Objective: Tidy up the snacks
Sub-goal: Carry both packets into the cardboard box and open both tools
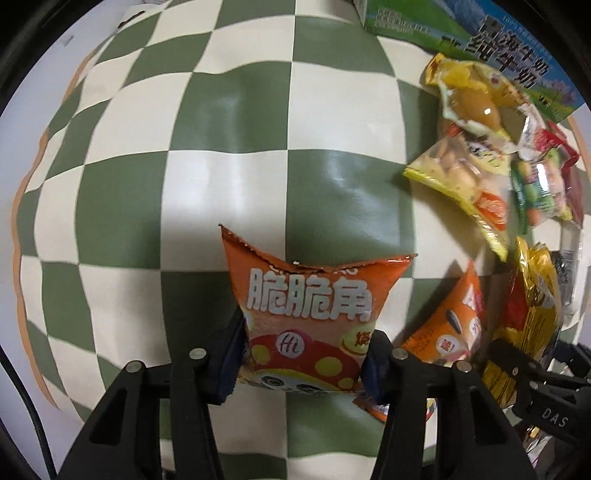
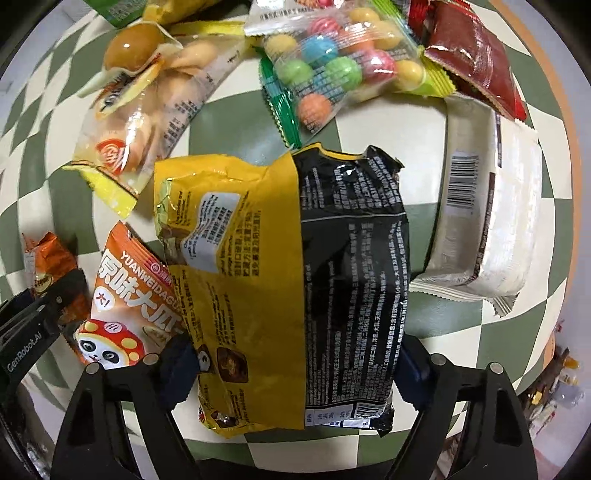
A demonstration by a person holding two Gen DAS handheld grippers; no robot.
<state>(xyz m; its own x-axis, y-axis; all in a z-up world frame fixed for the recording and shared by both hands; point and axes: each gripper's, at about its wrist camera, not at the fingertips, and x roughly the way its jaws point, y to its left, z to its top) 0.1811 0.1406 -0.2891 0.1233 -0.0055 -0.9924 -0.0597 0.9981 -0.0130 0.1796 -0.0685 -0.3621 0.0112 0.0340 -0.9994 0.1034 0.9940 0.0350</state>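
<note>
My left gripper (image 1: 301,360) points down over the green and white checkered cloth (image 1: 184,147) and is shut on a small orange snack bag (image 1: 306,314), with a pad pressed on each side. The bag's torn top edge points away from me. In the right wrist view my right gripper (image 2: 295,369) is shut on a large yellow and black bag (image 2: 295,277), which fills the gap between its pads. The left gripper's black body (image 2: 33,325) shows at that view's left edge with the orange bag (image 2: 48,266).
An orange seed bag (image 2: 122,295) lies just left of the yellow bag. Behind it are a clear biscuit bag (image 2: 147,122), a bag of coloured candy balls (image 2: 343,70), a dark red pack (image 2: 476,62) and a white pack (image 2: 487,221). A green and blue milk box (image 1: 480,33) stands at the back.
</note>
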